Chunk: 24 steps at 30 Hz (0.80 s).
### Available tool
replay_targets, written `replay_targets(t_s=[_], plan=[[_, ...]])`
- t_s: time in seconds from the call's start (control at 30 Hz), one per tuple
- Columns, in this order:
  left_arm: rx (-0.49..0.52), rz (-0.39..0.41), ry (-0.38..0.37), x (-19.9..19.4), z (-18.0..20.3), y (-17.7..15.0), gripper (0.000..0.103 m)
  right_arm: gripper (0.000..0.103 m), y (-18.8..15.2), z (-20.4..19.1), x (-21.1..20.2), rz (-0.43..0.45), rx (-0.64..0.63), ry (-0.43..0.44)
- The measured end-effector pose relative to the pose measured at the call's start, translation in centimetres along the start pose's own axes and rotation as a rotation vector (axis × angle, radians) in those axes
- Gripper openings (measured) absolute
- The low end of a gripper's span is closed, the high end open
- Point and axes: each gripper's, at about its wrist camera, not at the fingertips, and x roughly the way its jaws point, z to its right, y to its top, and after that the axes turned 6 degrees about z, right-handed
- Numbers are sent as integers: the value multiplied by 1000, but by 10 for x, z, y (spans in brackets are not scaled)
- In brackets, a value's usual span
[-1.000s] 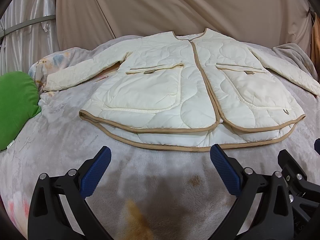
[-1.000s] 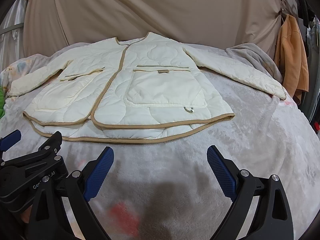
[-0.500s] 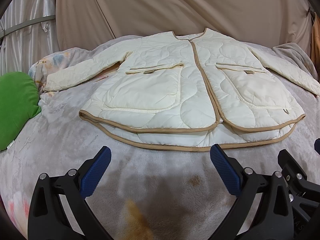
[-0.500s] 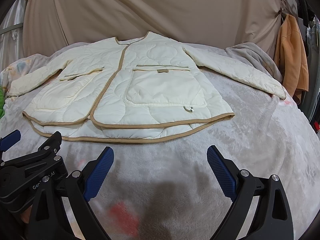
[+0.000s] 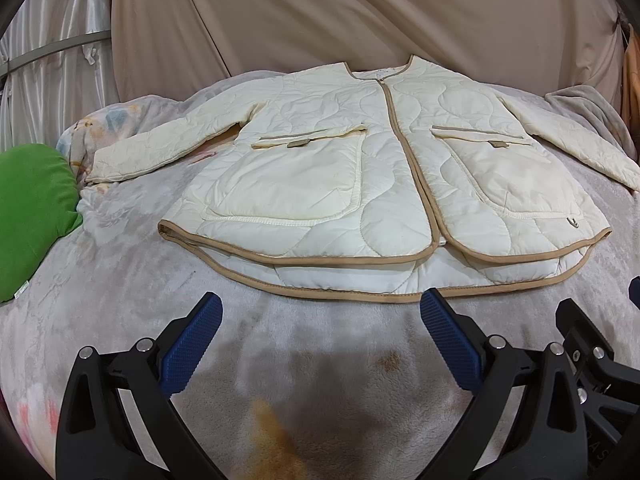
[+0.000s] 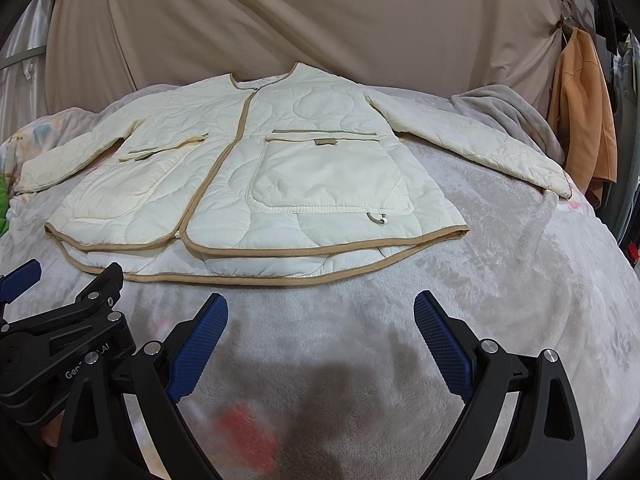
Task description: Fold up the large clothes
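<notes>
Jacket: a cream quilted jacket (image 5: pixel 344 184) with tan binding lies front-up and flat, sleeves spread to both sides, ahead of both grippers; its hem is just beyond the fingertips.
Pockets: two large patch pockets, one on each front panel.
Left gripper (image 5: pixel 320 322): black frame, blue ribbed pads, spread wide, holding nothing, above the blanket short of the hem.
Right gripper (image 6: pixel 320 322): same build, spread wide, holding nothing, just beside the left one.
Blanket: a grey plush blanket (image 5: pixel 120 280) under the jacket.
Cushion: a green cushion (image 5: pixel 32 216) far left of the left gripper.
Garment: an orange hanging garment (image 6: pixel 580 132) far right of the right gripper.
Backdrop: a beige draped cloth (image 6: pixel 320 16) beyond the jacket.
</notes>
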Motion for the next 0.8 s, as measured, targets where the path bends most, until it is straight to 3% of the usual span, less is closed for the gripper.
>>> replay_targets(t_s=[0.8], plan=[[8, -19, -6, 2, -1, -1, 97, 93, -3, 3, 2, -18, 4, -2]])
